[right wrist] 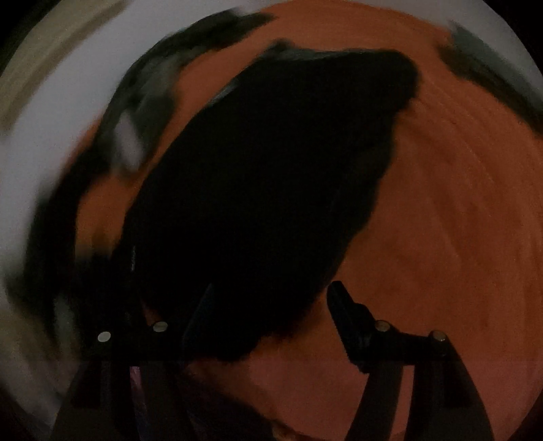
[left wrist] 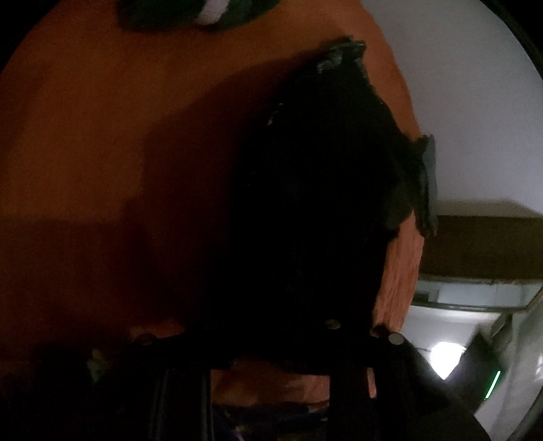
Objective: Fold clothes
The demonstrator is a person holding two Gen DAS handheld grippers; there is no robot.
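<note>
a black garment [right wrist: 271, 190] lies spread on an orange cover [right wrist: 458, 220], which reaches to a pale floor at its edge. the right claw [right wrist: 268, 305] stands apart over the garment's near end, one finger [right wrist: 346, 315] over bare cover, nothing pinched. the left claw [left wrist: 271, 356] is lost in the dark against the garment; i cannot tell how it stands. another dark garment [left wrist: 190, 13] lies farther off.
</note>
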